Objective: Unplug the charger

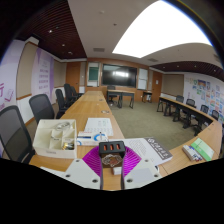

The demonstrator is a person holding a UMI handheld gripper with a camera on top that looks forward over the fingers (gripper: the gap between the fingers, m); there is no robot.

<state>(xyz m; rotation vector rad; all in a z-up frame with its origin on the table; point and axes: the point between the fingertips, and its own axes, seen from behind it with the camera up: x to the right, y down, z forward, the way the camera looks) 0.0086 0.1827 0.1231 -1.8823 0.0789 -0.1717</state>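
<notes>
A row of dark office chairs [16, 133] lines the left side of a long wooden tabletop [92, 104] that runs away from the gripper toward the far wall of a meeting room. On the near end of that tabletop, to the left of the fingers, sits a clear plastic container [55, 136] with pale contents that cannot be made out. Just to its right lies a white printed sheet [97, 127].

The gripper [111, 160] sits low over the near edge of the tabletop. Its two white fingers show magenta pads [94, 160] on their inner faces, and the jaws stand apart, released, with a gap at each side of what lies between them. Between the fingers rests the charger [111, 148], a small dark block with a lighter top, sitting on the tabletop just ahead of the fingertips; whether either pad touches it cannot be told.

To the right of the fingers lies a dark booklet with pale lettering [157, 148], and further right a small greenish package [201, 150] near the tabletop's edge. Beyond these, a second row of tables with chairs [190, 106] stretches along the right-hand wall. At the far end of the room a dark wall screen [119, 75] hangs, under a bright ceiling light panel [160, 30].
</notes>
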